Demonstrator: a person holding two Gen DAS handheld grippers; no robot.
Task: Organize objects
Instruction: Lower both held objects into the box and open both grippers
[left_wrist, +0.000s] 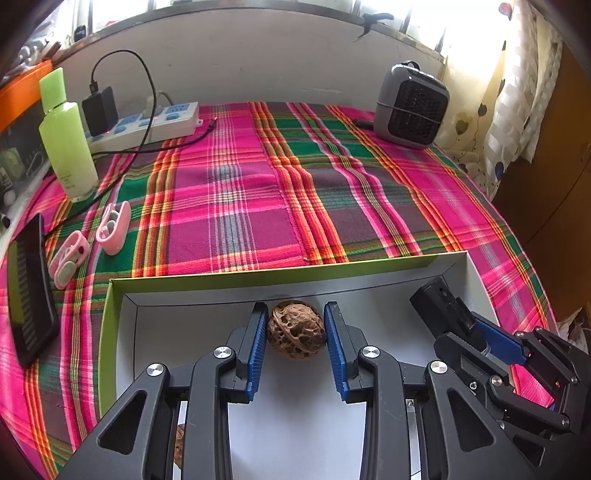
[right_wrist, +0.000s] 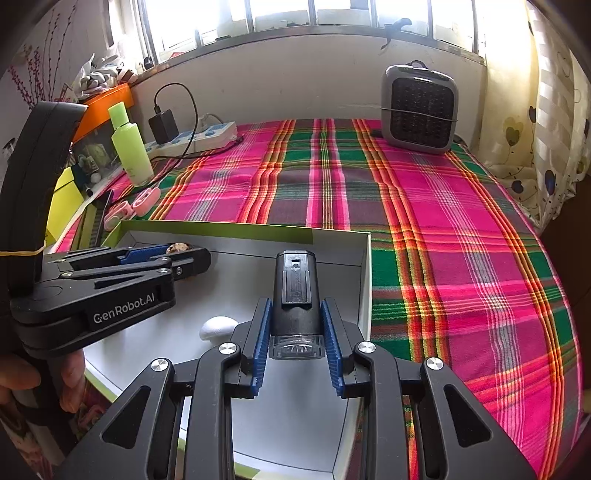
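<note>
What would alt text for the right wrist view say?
The right gripper holds a small black flashlight between its blue fingers over a shallow white box. Left of it, the left gripper holds a walnut above the same box, on a pink plaid cloth.

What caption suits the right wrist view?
Right gripper clamps a black flashlight over the white box; left gripper alongside.
</note>
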